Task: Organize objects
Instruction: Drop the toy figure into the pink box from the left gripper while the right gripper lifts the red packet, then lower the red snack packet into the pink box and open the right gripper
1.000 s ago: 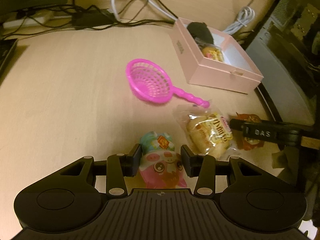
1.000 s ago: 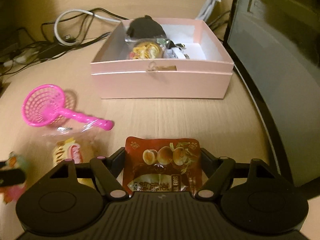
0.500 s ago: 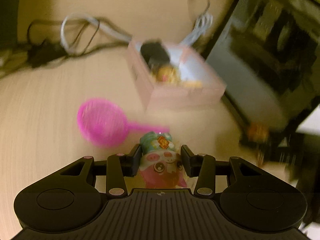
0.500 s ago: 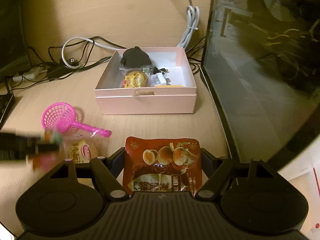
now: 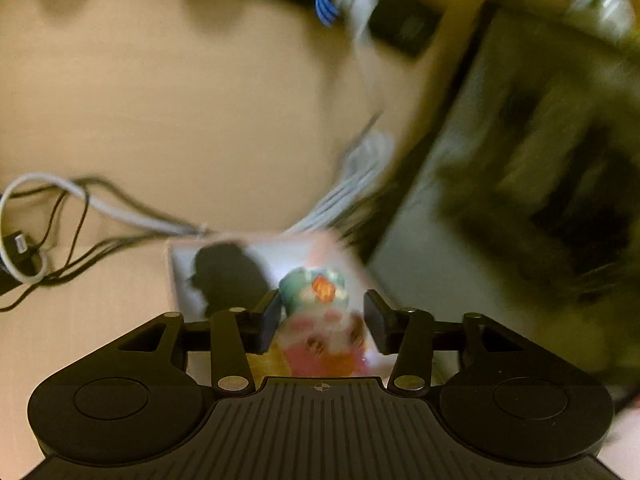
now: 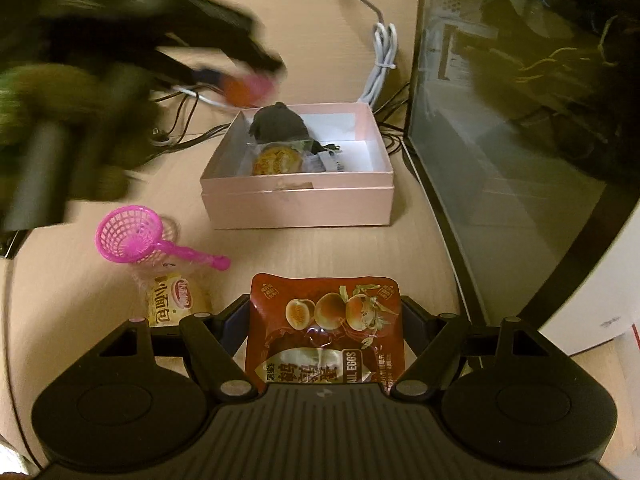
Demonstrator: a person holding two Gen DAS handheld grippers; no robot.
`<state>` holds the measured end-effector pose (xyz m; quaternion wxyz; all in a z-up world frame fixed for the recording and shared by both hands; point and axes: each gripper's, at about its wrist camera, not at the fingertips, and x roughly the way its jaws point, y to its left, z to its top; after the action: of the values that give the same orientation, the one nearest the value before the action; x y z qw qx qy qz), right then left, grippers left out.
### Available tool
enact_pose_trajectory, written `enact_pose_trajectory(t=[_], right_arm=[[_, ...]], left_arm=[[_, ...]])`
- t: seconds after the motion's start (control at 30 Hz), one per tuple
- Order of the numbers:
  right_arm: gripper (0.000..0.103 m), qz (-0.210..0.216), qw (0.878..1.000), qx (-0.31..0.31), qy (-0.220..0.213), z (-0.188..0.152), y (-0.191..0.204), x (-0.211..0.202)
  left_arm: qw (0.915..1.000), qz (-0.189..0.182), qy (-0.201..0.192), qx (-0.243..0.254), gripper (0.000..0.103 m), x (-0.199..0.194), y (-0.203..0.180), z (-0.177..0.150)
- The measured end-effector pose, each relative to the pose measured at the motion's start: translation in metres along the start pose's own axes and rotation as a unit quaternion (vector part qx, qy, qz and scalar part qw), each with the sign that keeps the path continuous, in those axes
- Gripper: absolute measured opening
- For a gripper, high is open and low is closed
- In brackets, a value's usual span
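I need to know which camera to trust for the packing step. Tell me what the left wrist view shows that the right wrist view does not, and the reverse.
Only the left wrist view shows the left tongs from behind, their fingers spread around a blurred pink and green toy packet over the box; whether they still pinch it is unclear.

Only the right wrist view shows the right tongs shut on a red egg snack pouch, plus the pink scoop and bread packet on the table.

Both show the pink box and the black item inside.
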<state>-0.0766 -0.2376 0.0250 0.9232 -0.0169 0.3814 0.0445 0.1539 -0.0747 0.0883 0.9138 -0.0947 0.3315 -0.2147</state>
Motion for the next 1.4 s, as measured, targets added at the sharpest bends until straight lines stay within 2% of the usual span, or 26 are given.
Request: enact_pose_trajectory(t=[0.07, 0.17, 0.27, 0.33, 0.4, 0.6, 0.73, 0.87, 0.93, 1.03, 1.23, 1.3, 1.37, 1.4], right_arm=[[0.077, 0.0, 1.0, -0.006, -0.001, -0.002, 0.0, 0.0], [0.077, 0.004, 1.0, -0.008, -0.002, -0.005, -0.006, 0.002], [0.077, 0.002, 1.0, -0.005, 0.004, -0.002, -0.014, 0.009], [0.076, 0.002, 1.0, -0.011, -0.013, 0.01, -0.019, 0.012], [0.076, 0.0, 0.999, -0.016, -0.036, 0.029, -0.021, 0.016], [0.077, -0.004, 0.994, -0.027, -0.101, 0.114, -0.022, 0.052], [0.079, -0.007, 0.997, -0.024, -0.075, 0.15, -0.016, 0.097], [0.077, 0.019, 0.999, -0.024, -0.035, 0.147, 0.003, 0.123], [0.071, 0.017, 0.999, -0.038, -0.013, 0.139, 0.018, 0.131], [0.07, 0.024, 0.998, -0.055, 0.008, 0.131, 0.04, 0.141], [0.07, 0.051, 0.996, -0.069, 0.005, 0.125, 0.066, 0.128], [0.075, 0.067, 0.995, -0.079, -0.005, 0.118, 0.073, 0.112], [0.09, 0.087, 0.992, -0.088, -0.008, 0.108, 0.079, 0.095], [0.093, 0.107, 0.991, -0.085, -0.001, 0.101, 0.079, 0.086]], left_arm=[[0.9993, 0.0, 0.008, -0.037, 0.049, 0.014, 0.01, -0.005], [0.9957, -0.006, -0.013, -0.091, 0.049, 0.011, 0.027, -0.012], [0.9948, 0.017, -0.028, -0.097, 0.049, -0.007, 0.037, -0.024], [0.9949, 0.026, -0.027, -0.093, 0.049, -0.025, 0.043, -0.034], [0.9951, 0.038, -0.023, -0.089, 0.049, -0.045, 0.049, -0.047], [0.9935, 0.069, -0.006, -0.09, 0.049, -0.104, 0.056, -0.083], [0.9902, 0.083, -0.013, -0.111, 0.049, -0.138, 0.062, -0.107], [0.9858, 0.096, -0.009, -0.138, 0.049, -0.16, 0.072, -0.129], [0.9841, 0.097, -0.007, -0.149, 0.049, -0.167, 0.077, -0.137], [0.9809, 0.11, -0.007, -0.16, 0.049, -0.174, 0.082, -0.144], [0.9813, 0.113, 0.014, -0.156, 0.049, -0.175, 0.083, -0.15], [0.9816, 0.106, 0.018, -0.158, 0.049, -0.173, 0.082, -0.152], [0.9816, 0.104, 0.018, -0.159, 0.049, -0.172, 0.081, -0.153], [0.9812, 0.107, 0.016, -0.16, 0.049, -0.172, 0.082, -0.152]])
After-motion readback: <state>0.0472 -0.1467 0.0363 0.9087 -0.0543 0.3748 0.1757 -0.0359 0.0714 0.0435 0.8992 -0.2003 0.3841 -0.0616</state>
